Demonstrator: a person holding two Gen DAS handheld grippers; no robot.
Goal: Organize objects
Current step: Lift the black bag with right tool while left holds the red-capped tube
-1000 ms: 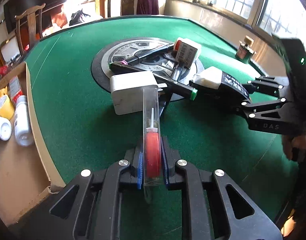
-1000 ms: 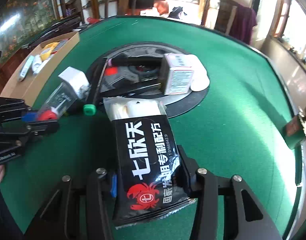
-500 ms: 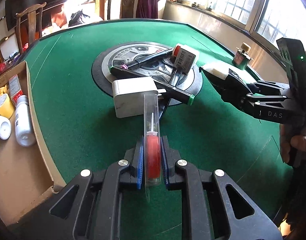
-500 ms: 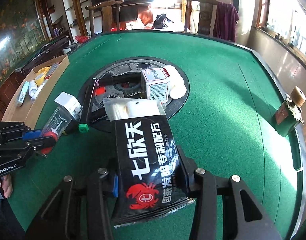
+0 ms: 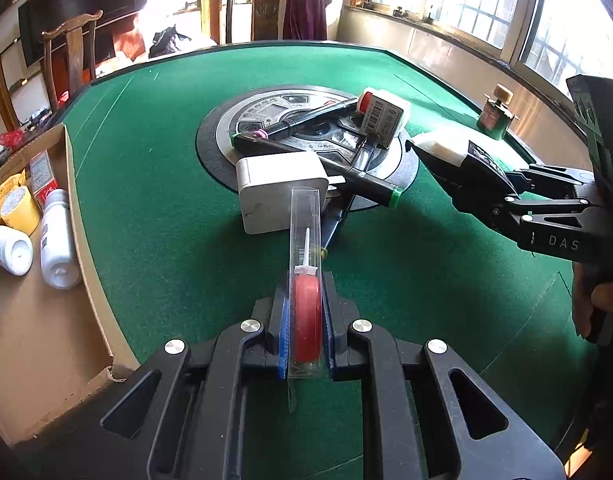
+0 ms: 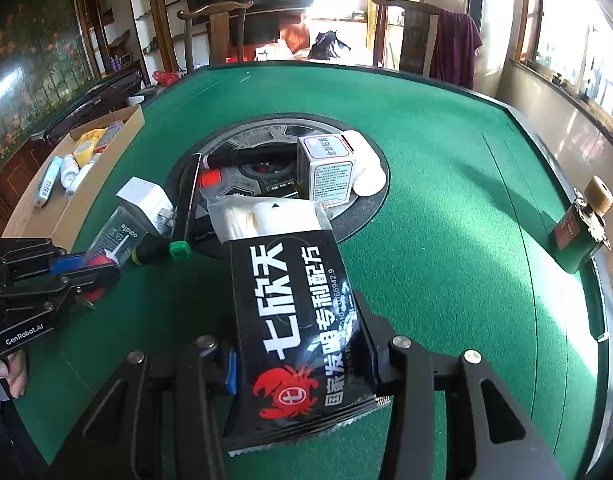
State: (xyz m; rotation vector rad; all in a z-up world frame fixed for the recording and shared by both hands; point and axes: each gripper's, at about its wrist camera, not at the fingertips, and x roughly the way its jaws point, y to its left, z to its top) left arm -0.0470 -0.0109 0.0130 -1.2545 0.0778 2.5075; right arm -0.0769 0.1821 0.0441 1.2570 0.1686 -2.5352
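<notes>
My left gripper [image 5: 305, 312] is shut on a clear plastic pack with a red disc inside [image 5: 305, 240], held edge-up over the green felt just short of a white box [image 5: 282, 196]. In the right wrist view the same pack [image 6: 118, 236] sticks out of the left gripper [image 6: 86, 270] at the left. My right gripper [image 6: 302, 344] is shut on a black packet with a red crab logo [image 6: 290, 292], its white end pointing at the centre pile. From the left wrist, the packet [image 5: 458, 156] and right gripper [image 5: 506, 196] hang above the felt at the right.
On the round centre plate [image 5: 266, 108] lie black markers [image 5: 370, 184], a small printed carton [image 5: 382, 114] and a white lid [image 6: 370, 176]. A cardboard box [image 5: 46, 320] with bottles and tape sits at the left table edge. A green bottle [image 6: 578, 236] stands at the right rim. Chairs stand behind.
The right gripper has risen and drawn back a little from the pile with the black packet. The left gripper has barely moved and keeps its hold on the clear pack.
</notes>
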